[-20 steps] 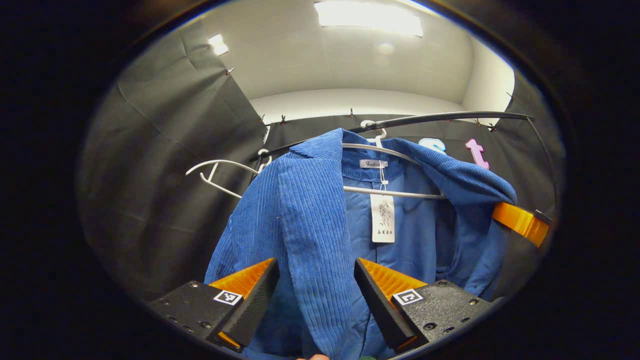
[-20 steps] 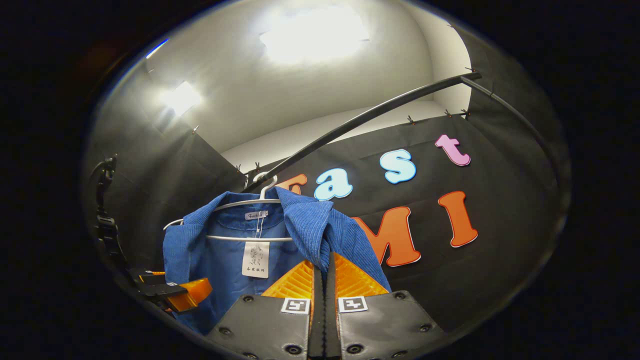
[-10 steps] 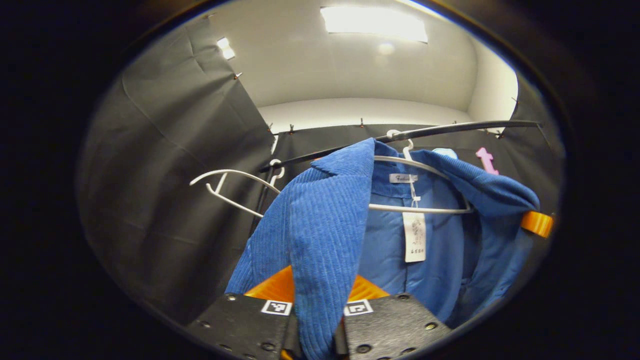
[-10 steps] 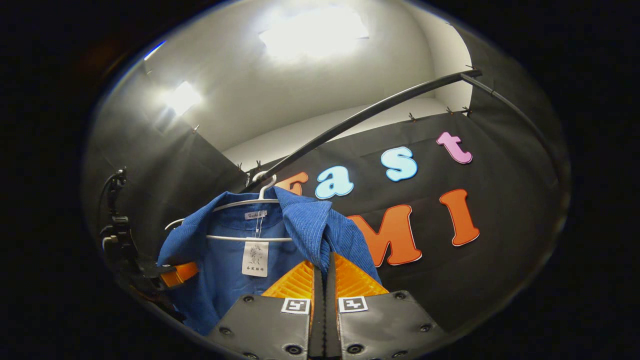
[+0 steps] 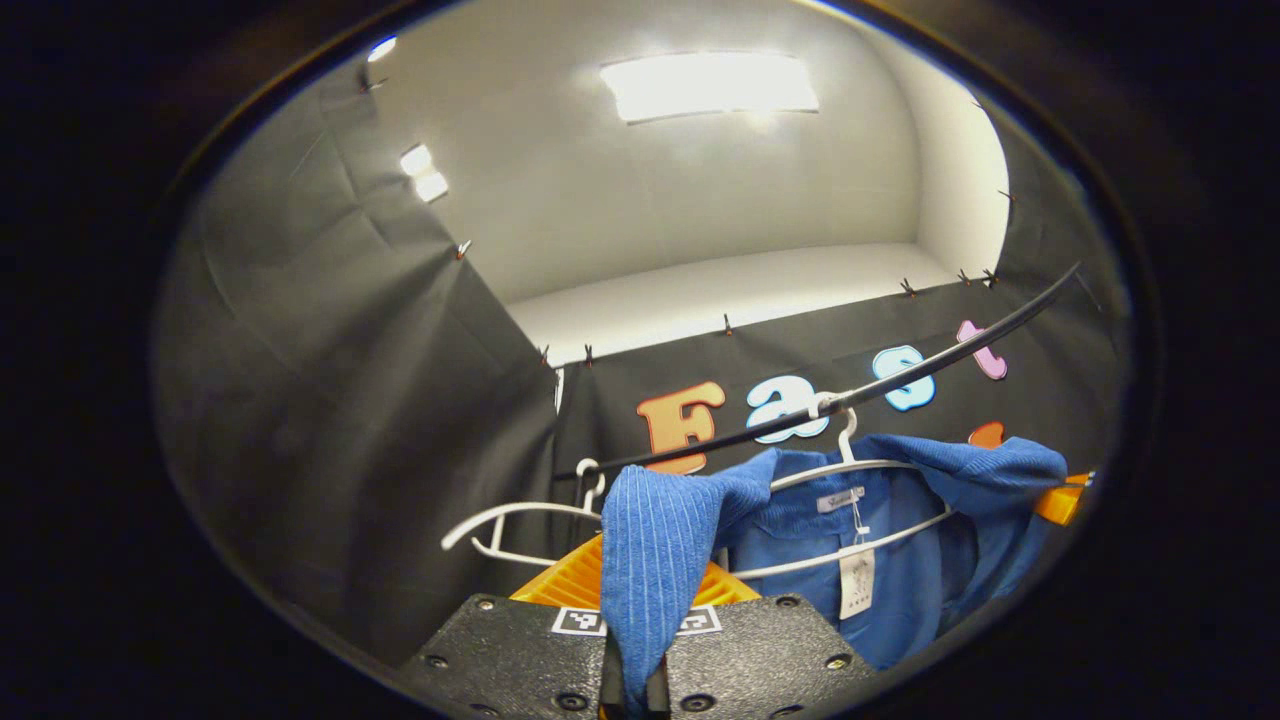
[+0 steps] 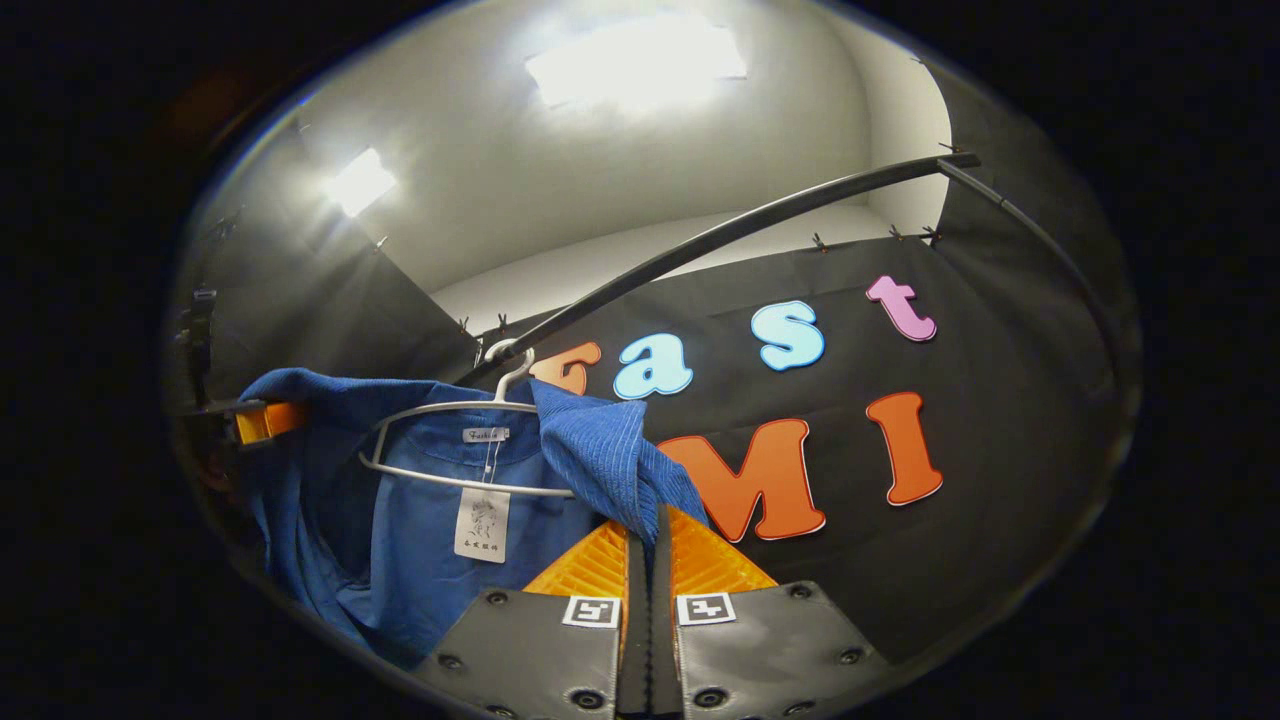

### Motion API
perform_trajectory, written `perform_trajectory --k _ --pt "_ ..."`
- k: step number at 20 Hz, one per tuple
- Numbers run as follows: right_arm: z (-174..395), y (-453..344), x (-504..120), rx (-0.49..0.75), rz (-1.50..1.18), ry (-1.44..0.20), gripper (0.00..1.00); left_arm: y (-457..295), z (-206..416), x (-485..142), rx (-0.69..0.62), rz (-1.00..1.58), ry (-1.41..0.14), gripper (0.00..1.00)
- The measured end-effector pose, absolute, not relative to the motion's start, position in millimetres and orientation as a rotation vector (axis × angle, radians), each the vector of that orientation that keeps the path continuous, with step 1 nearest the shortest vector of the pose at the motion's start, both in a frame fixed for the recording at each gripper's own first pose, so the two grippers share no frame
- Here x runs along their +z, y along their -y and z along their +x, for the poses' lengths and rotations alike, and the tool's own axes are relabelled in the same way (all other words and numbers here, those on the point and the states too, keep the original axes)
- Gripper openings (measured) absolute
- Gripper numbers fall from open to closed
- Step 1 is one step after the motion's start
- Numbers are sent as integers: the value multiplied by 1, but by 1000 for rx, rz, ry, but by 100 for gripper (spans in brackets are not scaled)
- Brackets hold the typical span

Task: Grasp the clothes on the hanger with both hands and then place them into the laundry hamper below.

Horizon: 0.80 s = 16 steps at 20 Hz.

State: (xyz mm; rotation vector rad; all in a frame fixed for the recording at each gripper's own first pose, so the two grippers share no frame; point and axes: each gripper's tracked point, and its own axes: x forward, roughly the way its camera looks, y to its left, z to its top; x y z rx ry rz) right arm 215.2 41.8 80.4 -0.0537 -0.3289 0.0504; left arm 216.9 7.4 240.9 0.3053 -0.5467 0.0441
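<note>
Left gripper: the left gripper [image 5: 632, 640] is closed tight on a fold of the blue jacket [image 5: 900, 580]. The cloth hangs down between its two fingers. In the right gripper view it [image 6: 262, 420] sits far off at the jacket's other edge.

Right gripper: the right gripper [image 6: 648, 560] is closed too. Its fingers pinch the jacket's other front edge, and the cloth [image 6: 600, 460] goes up from the tips.

Jacket: it is blue with thin ribs, and it is stretched wide between the two grippers. It hangs on a white hanger [image 5: 880, 470], and the collar is at the hanger's neck. A white paper tag [image 5: 856, 583] hangs inside on a string.

Hangers: the hook of the jacket's hanger is on the black rail [image 5: 950, 355]. A second white hanger [image 5: 510, 525] hangs bare on the same rail, just beside the jacket.

Rail: it is a thin black bar and runs slanted across both views [image 6: 720, 235].

Room: black cloth walls [image 5: 330, 400] stand all around, held up by small clips. Above them is a pale wall and a white ceiling [image 5: 650, 190]. Bright flat lights [image 5: 708, 85] shine on the ceiling.
</note>
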Motion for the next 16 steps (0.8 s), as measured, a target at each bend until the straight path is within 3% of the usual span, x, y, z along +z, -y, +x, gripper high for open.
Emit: perform_trajectory --k 5,9,16 --pt "208 -44 104 38 -68 431 7 -42 242 237 134 275 519 8" --pt "226 -40 138 1 -106 457 7 -94 296 241 73 -88 383 8" --pt "247 -48 159 -15 -155 482 7 -136 362 211 77 -65 289 8"
